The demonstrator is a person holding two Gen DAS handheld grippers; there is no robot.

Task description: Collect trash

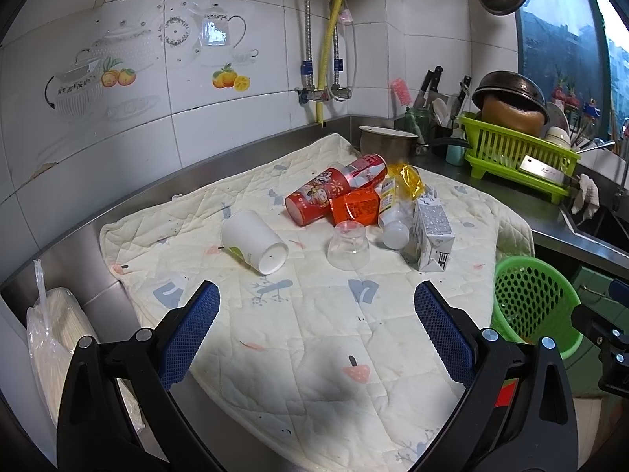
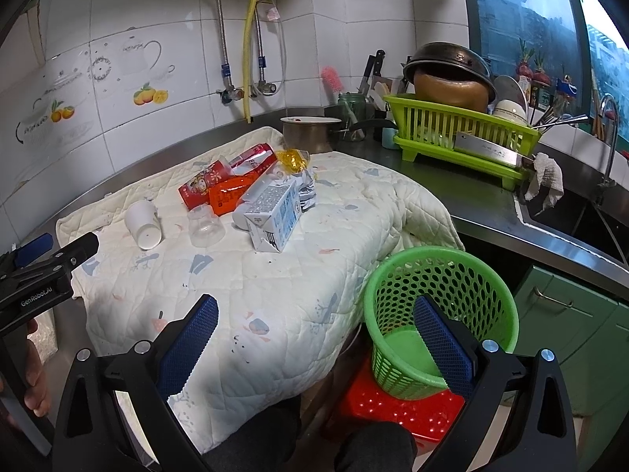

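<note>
Both grippers are spread wide with nothing between the blue pads. The left gripper [image 1: 316, 306] hangs over the near part of the quilted mat [image 1: 314, 334], and the right gripper [image 2: 314, 318] sits lower and further right, over the mat's edge with its right finger in front of the green basket [image 2: 452, 275].

The trash is piled toward the back of the mat: a white paper cup [image 1: 253, 242] on its side, off to the left by itself, a clear plastic cup [image 1: 348, 244] upside down next to it, a red printed cup [image 1: 316, 198] lying down, an orange carton [image 1: 355, 206], a white milk carton [image 1: 432, 236] tipped over, a small white bottle [image 1: 393, 220] and a yellow wrapper [image 1: 409, 179]. The red, orange and white stuff is all touching in 1 heap.

The left wrist view only catches the basket's upper rim at the right edge, but it shows a plastic-wrapped white bundle [image 1: 51, 338] on the steel counter left of the mat. The right wrist view shows the whole basket, empty as far as I can see, standing on a red perforated stool [image 2: 397, 409] below counter level, just beside the mat's hanging corner. It also shows the left gripper from the side with a hand [image 2: 35, 389] on its handle, plus the sink [image 2: 570, 216] past the green dish rack [image 2: 452, 133].
</note>
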